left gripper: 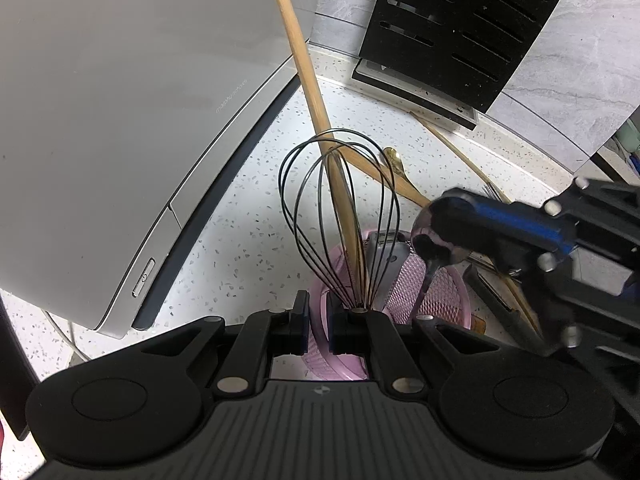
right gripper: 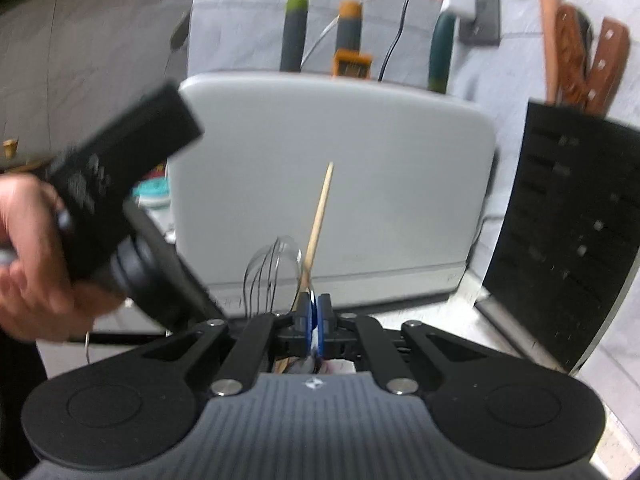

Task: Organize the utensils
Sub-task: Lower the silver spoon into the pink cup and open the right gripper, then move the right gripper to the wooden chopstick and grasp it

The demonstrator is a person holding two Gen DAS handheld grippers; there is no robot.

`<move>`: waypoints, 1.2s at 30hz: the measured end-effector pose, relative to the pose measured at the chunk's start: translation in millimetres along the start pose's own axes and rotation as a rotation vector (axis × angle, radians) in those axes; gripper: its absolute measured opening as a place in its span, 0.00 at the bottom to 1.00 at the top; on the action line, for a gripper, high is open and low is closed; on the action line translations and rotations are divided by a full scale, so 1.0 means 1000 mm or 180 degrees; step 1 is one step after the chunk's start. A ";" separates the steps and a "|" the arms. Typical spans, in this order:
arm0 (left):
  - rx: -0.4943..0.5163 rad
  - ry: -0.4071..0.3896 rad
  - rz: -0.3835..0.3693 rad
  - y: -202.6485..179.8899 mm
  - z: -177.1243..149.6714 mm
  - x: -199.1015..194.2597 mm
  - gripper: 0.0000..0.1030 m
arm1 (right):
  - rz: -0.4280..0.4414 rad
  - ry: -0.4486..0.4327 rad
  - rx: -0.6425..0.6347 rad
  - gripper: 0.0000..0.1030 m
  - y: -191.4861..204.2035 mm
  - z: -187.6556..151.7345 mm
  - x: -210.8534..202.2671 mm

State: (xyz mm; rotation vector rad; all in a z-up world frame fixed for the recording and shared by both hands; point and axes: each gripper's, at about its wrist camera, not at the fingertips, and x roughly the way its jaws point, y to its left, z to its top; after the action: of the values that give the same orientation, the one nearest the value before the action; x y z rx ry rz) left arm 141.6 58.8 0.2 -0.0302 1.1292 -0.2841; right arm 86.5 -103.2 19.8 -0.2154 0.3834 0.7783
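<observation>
1. Your left tool (left gripper: 318, 322) sits at the bottom centre of the left wrist view, its fingers pinching the rim of the pink mesh holder (left gripper: 440, 292).
2. Your right tool (right gripper: 316, 320) has its fingers pressed together on the thin handle of a metal spoon (left gripper: 436, 236); in the left wrist view the spoon's bowl hangs just above the holder at centre right.
3. Inside the holder stand a black wire whisk (left gripper: 340, 208), a long wooden stick (left gripper: 308, 80) leaning toward the top of the frame, and a grey flat utensil (left gripper: 386, 256) of a kind you cannot tell.
4. The surface (left gripper: 248, 216) is white with dark speckles. More utensils lie on it at centre right, among them a gold spoon (left gripper: 394, 162) and thin wooden sticks (left gripper: 460, 152).
5. A large grey appliance (left gripper: 120, 120) fills the upper left of the left wrist view, resting on the surface just beside the holder.
6. A black slotted knife block (left gripper: 460, 28) stands at the upper right, against a grey marbled wall (left gripper: 568, 60).
7. In the right wrist view, blurred, coloured handles (right gripper: 294, 32) rise behind the appliance at top centre, and a wall socket (right gripper: 480, 16) with cables sits at upper right.
8. Your left hand (right gripper: 32, 256) grips its tool's body at the left edge of that view.
</observation>
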 end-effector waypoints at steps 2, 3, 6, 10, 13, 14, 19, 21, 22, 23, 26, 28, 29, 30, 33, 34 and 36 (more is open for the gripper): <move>-0.0001 0.0000 0.0007 0.000 0.000 0.000 0.08 | -0.0032 0.0031 0.0039 0.00 -0.001 -0.003 0.002; -0.0002 0.0000 0.0008 0.000 0.000 0.000 0.08 | -0.0023 0.0036 0.0089 0.00 -0.002 -0.005 0.001; -0.0003 -0.0001 0.0005 0.000 0.000 0.000 0.08 | 0.0042 0.0104 0.0248 0.00 -0.009 -0.005 0.004; -0.0003 -0.0001 -0.0004 0.001 -0.001 0.000 0.08 | 0.0168 0.0181 0.0412 0.01 -0.013 -0.008 0.008; 0.0001 -0.0002 0.0004 0.000 -0.001 0.000 0.08 | 0.0245 0.0208 0.0518 0.08 -0.013 -0.013 0.010; 0.0001 -0.0001 0.0005 0.000 -0.001 0.000 0.08 | 0.0252 0.0201 0.0553 0.10 -0.014 -0.013 0.011; 0.0000 -0.0001 -0.0008 0.001 -0.001 0.000 0.08 | 0.0308 0.0052 0.0755 0.19 -0.026 -0.006 -0.003; 0.0001 -0.0003 -0.0010 0.001 -0.001 0.000 0.08 | 0.0316 -0.0041 0.0843 0.21 -0.032 -0.002 -0.011; 0.0001 -0.0004 -0.0012 0.001 -0.001 0.000 0.08 | 0.0314 -0.0088 0.0891 0.21 -0.036 -0.001 -0.016; 0.0003 -0.0004 -0.0010 0.001 -0.001 0.000 0.08 | 0.0295 -0.0128 0.0925 0.22 -0.040 0.001 -0.020; 0.0003 -0.0004 -0.0013 0.001 -0.002 0.000 0.09 | 0.0187 -0.0203 0.0975 0.25 -0.051 0.003 -0.032; 0.0002 -0.0004 -0.0018 0.001 -0.002 0.000 0.09 | 0.0086 -0.0218 0.1034 0.26 -0.060 0.002 -0.041; 0.0003 -0.0004 -0.0016 0.001 -0.001 0.000 0.09 | 0.0040 -0.0217 0.1060 0.26 -0.064 0.001 -0.044; 0.0006 -0.0004 -0.0013 0.001 -0.001 0.000 0.09 | -0.0004 -0.0210 0.1085 0.26 -0.068 -0.001 -0.047; 0.0012 -0.0004 -0.0009 0.000 -0.001 0.000 0.09 | -0.0213 -0.0112 0.1158 0.30 -0.083 -0.008 -0.053; 0.0012 -0.0003 -0.0011 0.000 -0.002 0.000 0.09 | -0.0307 -0.0056 0.1197 0.30 -0.088 -0.012 -0.055; 0.0011 -0.0002 -0.0014 0.000 -0.001 0.000 0.09 | -0.0420 0.0061 0.1295 0.30 -0.098 -0.022 -0.055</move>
State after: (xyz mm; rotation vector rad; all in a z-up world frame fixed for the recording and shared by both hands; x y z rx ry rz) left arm 140.4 59.2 -0.2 -0.0298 1.1280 -0.2899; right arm 115.4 -213.5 27.7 0.1326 0.5310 0.5543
